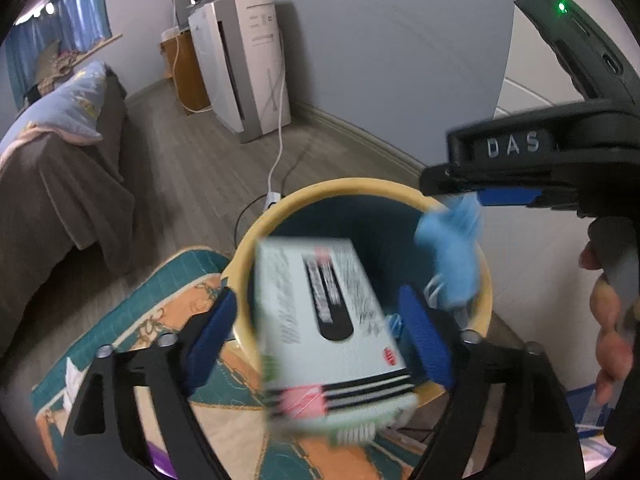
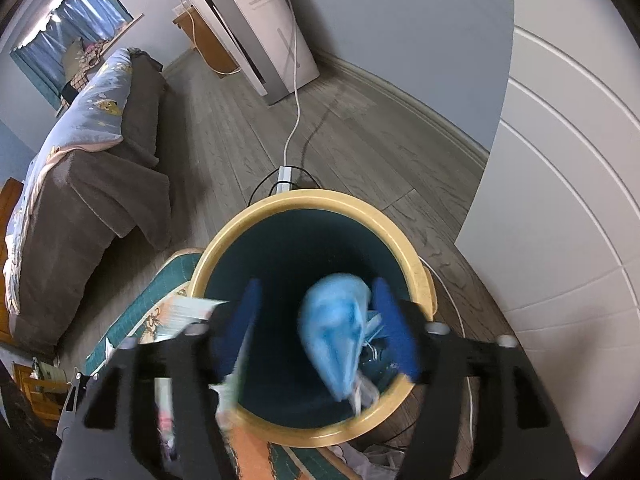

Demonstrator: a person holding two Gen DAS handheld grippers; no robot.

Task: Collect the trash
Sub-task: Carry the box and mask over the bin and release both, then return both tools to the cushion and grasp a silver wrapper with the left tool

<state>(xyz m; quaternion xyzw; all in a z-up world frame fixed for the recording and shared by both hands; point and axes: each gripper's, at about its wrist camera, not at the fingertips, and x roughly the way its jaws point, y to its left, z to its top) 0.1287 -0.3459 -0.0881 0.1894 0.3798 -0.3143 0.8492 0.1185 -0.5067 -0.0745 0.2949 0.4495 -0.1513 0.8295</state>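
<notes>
Trash first: a pale green printed cardboard box (image 1: 328,320) lies blurred between our left hand-held gripper (image 1: 320,336), whose blue fingers stand spread and apart from it, over the yellow-rimmed round bin with the dark teal inside (image 1: 276,216). A crumpled blue face mask (image 2: 336,336) hangs over the bin mouth, just beside one pad of our released right hand-held gripper (image 2: 320,328). Beyond lie a grey wooden floor (image 2: 352,128) and a white air purifier (image 1: 244,64).

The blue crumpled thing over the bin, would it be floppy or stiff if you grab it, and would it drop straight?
Probably floppy: the blue crumpled thing sags in soft folds between the right gripper fingers, which look open. Likely very light, so it may flutter rather than fall straight into the bin. Motion blur hides its exact material.
</notes>
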